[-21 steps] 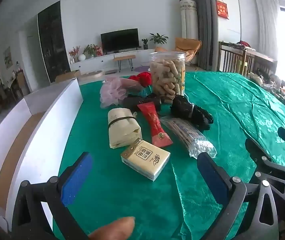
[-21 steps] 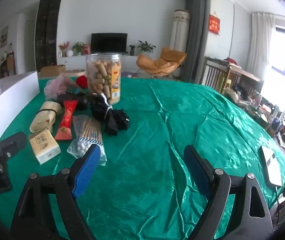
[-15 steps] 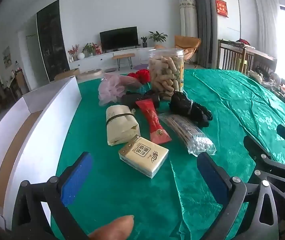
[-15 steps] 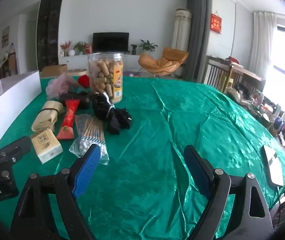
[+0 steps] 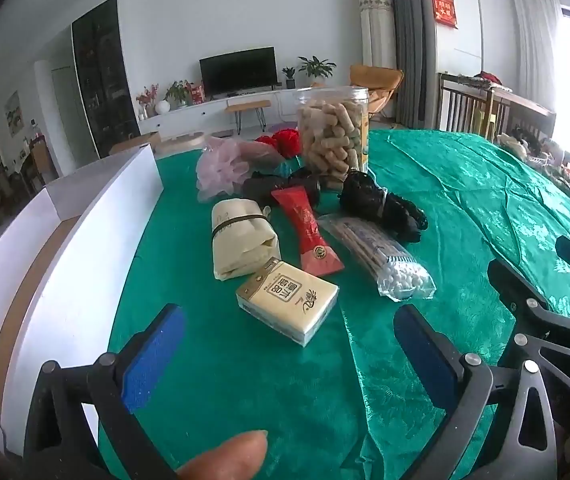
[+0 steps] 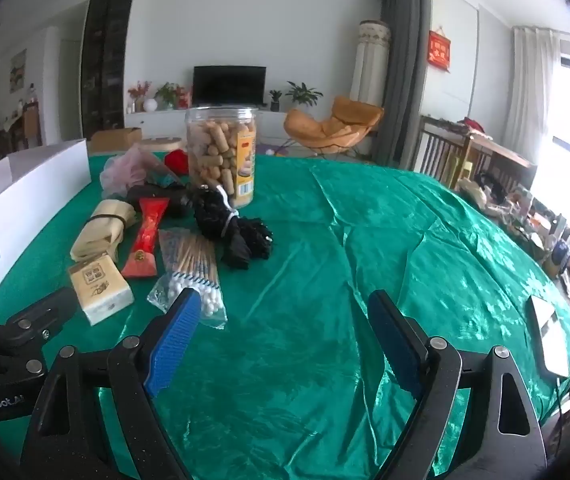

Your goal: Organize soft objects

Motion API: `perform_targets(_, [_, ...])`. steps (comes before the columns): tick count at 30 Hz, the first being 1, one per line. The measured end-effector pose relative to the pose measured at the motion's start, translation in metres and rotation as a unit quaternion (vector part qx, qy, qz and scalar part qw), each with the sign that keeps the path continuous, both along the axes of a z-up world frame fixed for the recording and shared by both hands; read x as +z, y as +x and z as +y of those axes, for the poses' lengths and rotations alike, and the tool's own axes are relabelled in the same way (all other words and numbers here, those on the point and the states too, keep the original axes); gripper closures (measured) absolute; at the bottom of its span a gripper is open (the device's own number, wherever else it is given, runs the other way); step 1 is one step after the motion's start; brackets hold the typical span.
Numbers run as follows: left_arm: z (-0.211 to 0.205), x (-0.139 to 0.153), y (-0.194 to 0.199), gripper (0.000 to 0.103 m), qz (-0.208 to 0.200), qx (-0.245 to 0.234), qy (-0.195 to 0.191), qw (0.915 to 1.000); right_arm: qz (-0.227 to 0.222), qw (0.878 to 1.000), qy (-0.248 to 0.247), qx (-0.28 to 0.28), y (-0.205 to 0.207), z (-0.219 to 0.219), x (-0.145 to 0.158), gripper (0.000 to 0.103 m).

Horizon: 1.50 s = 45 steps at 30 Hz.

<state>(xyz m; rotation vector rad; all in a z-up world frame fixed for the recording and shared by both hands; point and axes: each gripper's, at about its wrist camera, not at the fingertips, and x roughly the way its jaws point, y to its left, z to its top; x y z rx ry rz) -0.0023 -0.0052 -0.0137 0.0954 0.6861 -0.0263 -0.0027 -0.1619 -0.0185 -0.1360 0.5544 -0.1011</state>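
On the green cloth (image 5: 465,184), both released claws (image 5: 289,344) (image 6: 281,332) face a tissue pack (image 5: 288,302), swab bag (image 5: 381,260) and jar (image 5: 332,136).

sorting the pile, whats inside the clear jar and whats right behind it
The clear jar is packed with tan, finger-shaped snack pieces. A red fluffy thing shows beside and behind it; whatever sits directly behind the jar is covered.

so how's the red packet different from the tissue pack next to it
The red packet is long, narrow and pinched at the middle; the tissue pack is a squat cream block. The red packet lies lengthwise away from the camera, while the tissue pack sits askew and nearer the left hand-held gripper. Both lie flat on the green tablecloth, untouched.
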Motion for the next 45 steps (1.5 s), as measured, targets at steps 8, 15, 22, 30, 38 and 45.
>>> perform_targets(8, [0.001, -0.005, 0.000, 0.000, 0.006, 0.003, 0.001, 1.0000, 0.000, 1.000, -0.001, 0.003, 0.000, 0.001, 0.001, 0.016])
perform_targets(15, [0.003, -0.006, 0.002, 0.000, 0.010, 0.005, 0.000, 0.9999, 0.001, 1.000, -0.005, 0.007, 0.001, 0.003, 0.001, 0.016])
perform_targets(22, [0.002, -0.011, 0.004, 0.000, 0.018, 0.005, 0.001, 0.9998, 0.002, 1.000, -0.006, 0.009, 0.001, 0.004, -0.001, 0.016])
perform_targets(30, [0.002, -0.014, 0.007, 0.000, 0.022, 0.008, -0.001, 0.9997, 0.002, 1.000, -0.005, 0.010, 0.001, 0.004, -0.001, 0.016])
perform_targets(38, [0.004, -0.019, 0.010, 0.000, 0.030, 0.012, -0.001, 0.9995, 0.005, 1.000, -0.003, 0.011, 0.002, 0.005, -0.002, 0.016])
perform_targets(45, [0.005, -0.020, 0.010, 0.000, 0.031, 0.013, -0.001, 0.9994, 0.006, 1.000, -0.003, 0.011, 0.002, 0.004, -0.003, 0.016])
